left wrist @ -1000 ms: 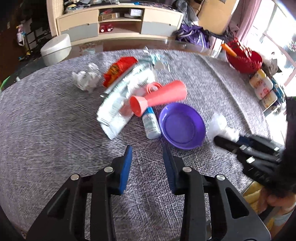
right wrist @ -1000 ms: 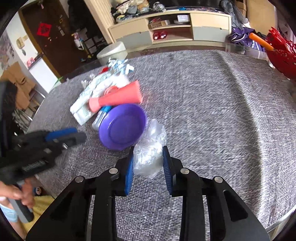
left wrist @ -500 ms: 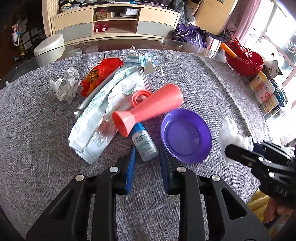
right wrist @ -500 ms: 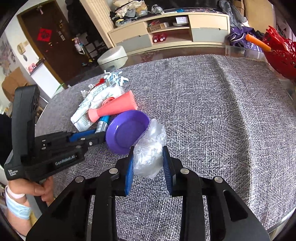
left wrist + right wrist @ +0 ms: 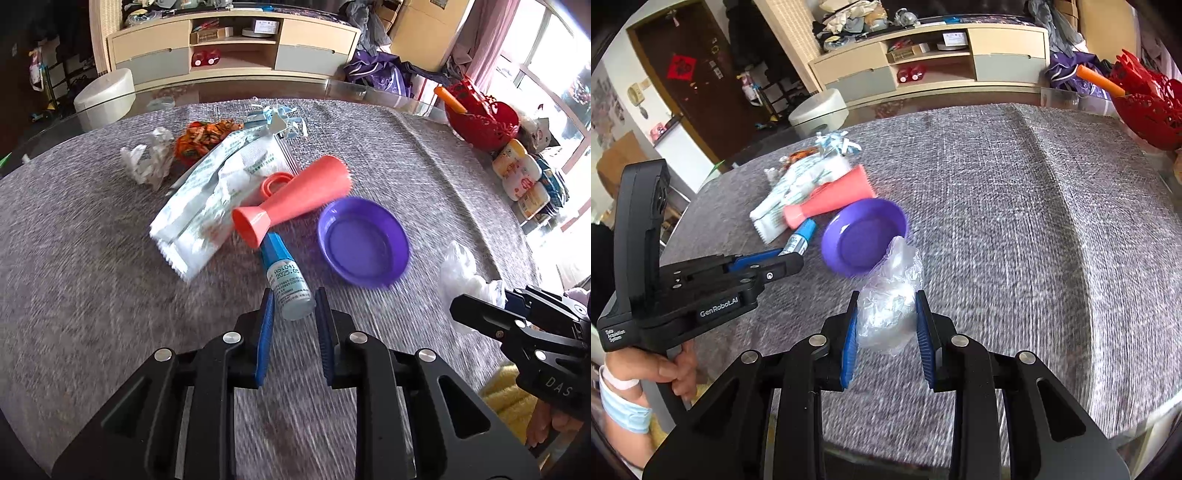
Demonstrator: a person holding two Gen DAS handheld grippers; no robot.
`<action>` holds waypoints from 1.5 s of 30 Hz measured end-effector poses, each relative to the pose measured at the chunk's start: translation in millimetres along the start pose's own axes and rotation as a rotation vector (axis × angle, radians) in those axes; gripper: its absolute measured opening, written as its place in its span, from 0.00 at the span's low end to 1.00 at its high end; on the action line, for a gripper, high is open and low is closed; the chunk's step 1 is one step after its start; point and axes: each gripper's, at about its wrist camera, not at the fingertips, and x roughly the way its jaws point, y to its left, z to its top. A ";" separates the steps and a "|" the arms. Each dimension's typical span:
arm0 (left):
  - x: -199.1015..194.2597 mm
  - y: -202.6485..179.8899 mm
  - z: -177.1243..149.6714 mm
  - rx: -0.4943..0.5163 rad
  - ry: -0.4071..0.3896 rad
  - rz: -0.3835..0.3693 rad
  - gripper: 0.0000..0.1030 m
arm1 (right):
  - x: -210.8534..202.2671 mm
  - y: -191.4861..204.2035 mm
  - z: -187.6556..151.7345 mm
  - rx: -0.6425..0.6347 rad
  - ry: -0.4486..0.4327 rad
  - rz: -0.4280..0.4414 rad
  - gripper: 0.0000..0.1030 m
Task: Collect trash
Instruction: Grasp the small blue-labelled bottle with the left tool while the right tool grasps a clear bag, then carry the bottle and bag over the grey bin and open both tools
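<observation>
On the grey woven table (image 5: 92,266), the trash lies in a loose cluster well back from the near edge. The left tongs (image 5: 293,314) have just been closing, and the base of a small blue-capped bottle (image 5: 284,273) sits between the narrowed blue pads; whether the pads already press on it cannot be told. The right tongs (image 5: 884,319) are clamped on a crumpled clear plastic wrapper (image 5: 892,295), which hangs just in front of the purple bowl (image 5: 864,240).

For the bottle, a squeeze across the round body seems best, with the pads kept square so that it is not rolled or squirted out forward. Its cap lies just under the flared mouth of the coral cone (image 5: 295,203), so a straight pull back towards the person, then a lift, would probably avoid dragging the cone along.

More trash waits farther off: a white printed pouch (image 5: 218,199), a crumpled paper ball (image 5: 151,158), an orange snack wrapper (image 5: 201,138). Bare cloth lies open on both sides of the cluster, and the right half of the table is free for carrying. The red basket (image 5: 1145,107) stands at the far right edge and is best given room.
</observation>
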 end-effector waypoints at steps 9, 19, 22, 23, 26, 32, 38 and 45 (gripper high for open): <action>-52.7 -10.2 -55.3 -0.014 -0.031 -0.001 0.19 | -32.9 23.4 -33.7 -0.032 -0.009 0.010 0.29; -97.2 -25.0 -134.5 0.000 -0.028 0.002 0.19 | -55.5 43.0 -85.9 -0.061 0.012 0.003 0.29; -102.7 -29.5 -155.3 0.006 -0.016 0.001 0.19 | -56.7 46.6 -102.7 -0.065 0.031 -0.002 0.29; -103.8 -31.2 -162.1 0.007 -0.012 0.000 0.19 | -56.2 47.2 -108.2 -0.069 0.040 -0.008 0.29; -102.5 -37.0 -180.0 0.014 0.005 -0.003 0.19 | -52.0 48.3 -124.6 -0.078 0.065 -0.027 0.29; -85.3 -39.0 -215.0 -0.005 0.062 -0.009 0.19 | -32.7 37.8 -159.2 -0.065 0.138 -0.056 0.29; -64.8 -40.3 -240.7 -0.031 0.127 -0.027 0.19 | -11.0 33.8 -191.5 -0.042 0.230 -0.026 0.29; -47.0 -47.8 -263.2 -0.032 0.189 -0.045 0.19 | 1.4 25.5 -207.2 0.001 0.283 -0.028 0.29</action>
